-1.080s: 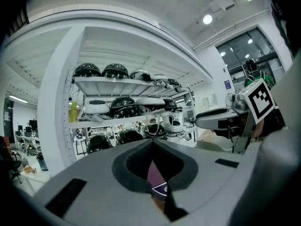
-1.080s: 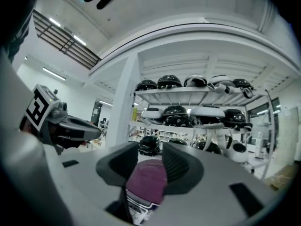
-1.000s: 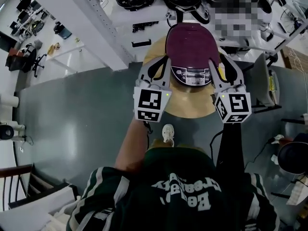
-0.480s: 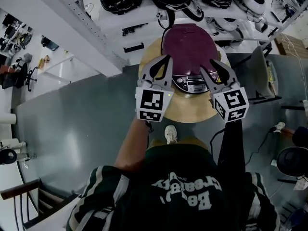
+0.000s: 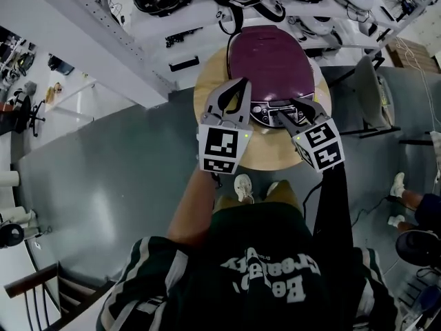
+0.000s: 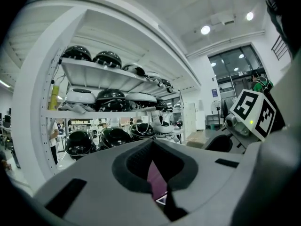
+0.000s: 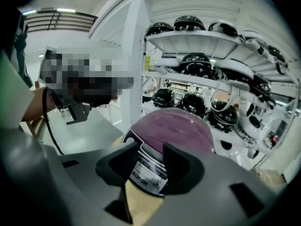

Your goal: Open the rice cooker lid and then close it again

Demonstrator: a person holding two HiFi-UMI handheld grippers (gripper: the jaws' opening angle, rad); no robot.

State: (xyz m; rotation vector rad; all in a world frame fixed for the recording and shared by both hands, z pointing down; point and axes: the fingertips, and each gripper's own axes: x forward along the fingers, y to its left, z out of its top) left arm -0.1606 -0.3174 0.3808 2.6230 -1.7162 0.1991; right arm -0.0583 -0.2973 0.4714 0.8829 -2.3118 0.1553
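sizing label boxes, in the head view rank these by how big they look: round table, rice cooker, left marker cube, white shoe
1. round table
2. rice cooker
3. left marker cube, which sits nearer the camera, so it looks enlarged
4. white shoe

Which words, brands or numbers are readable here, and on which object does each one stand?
"SUPOR", probably, as the letters are soft: control panel of the rice cooker.
Button labels on that panel: too small to read.
Print on the person's shirt: upside down and distorted, not readable.
Marker cubes: square patterns only, no words.

Floor [image 5: 103, 178] lies open left of the table [image 5: 269, 150] — helmet shelves [image 5: 179, 19] (packed) crowd behind the rice cooker [image 5: 272, 64].
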